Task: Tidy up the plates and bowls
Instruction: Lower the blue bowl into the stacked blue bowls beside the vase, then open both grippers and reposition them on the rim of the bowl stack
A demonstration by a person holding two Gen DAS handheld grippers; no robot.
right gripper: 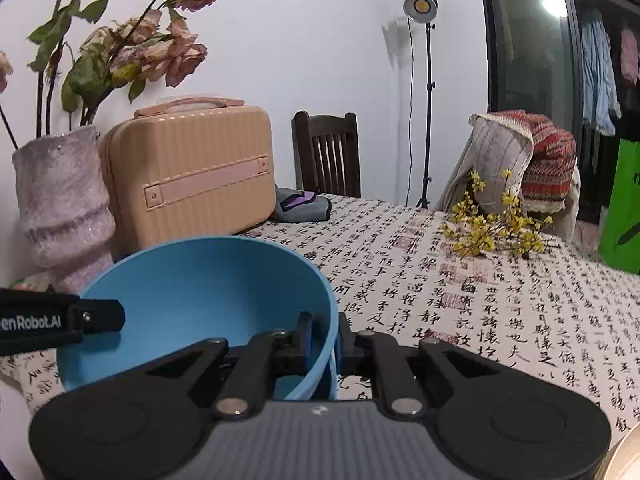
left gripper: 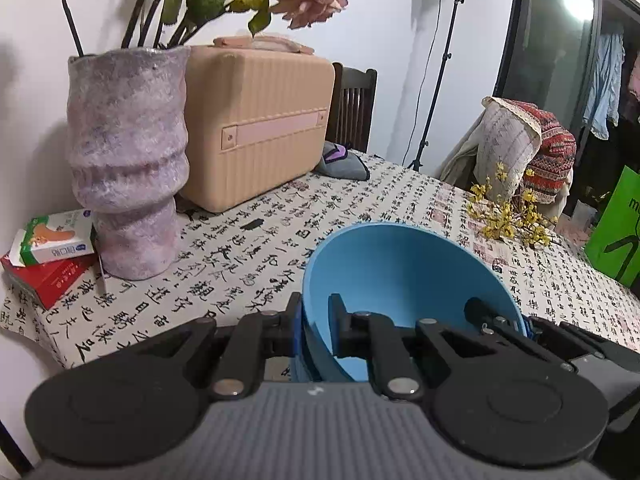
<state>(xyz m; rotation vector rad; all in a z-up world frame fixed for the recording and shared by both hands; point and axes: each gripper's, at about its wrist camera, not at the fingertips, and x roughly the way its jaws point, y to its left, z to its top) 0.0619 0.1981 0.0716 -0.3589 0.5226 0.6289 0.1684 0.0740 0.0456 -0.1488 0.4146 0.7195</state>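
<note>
The left gripper (left gripper: 314, 322) is clamping the near-left rim of the bowl (left gripper: 400, 280), one finger inside the wall and one outside, pads pressing on the thin blue edge. The right gripper (right gripper: 322, 340) is doing the same on the opposite rim of the bowl (right gripper: 208, 292), so both are clenched on one bowl and sharing its weight. In the right wrist view the left gripper's finger (right gripper: 96, 316) is reaching in over the far rim; in the left wrist view the right gripper's finger (left gripper: 486, 312) is showing inside the right rim.

The bowl is tilting with its mouth toward the cameras, hanging near the front edge of the worktop (right gripper: 500, 280), toward its left end. Whether its base is touching the cloth I cannot tell, since the grippers are hiding it.

It is looking like a light, stiff, matte plastic bowl: unlikely to shatter, though the smooth, sloping wall is probably a little slippery. The thin rim is the sensible place to take hold, and the two opposed pinches are keeping it from swinging. A single pinch would likely let it pivot.

A vase (left gripper: 128, 160) and a case (left gripper: 256, 124) are standing along the left edge, near enough to knock.
</note>
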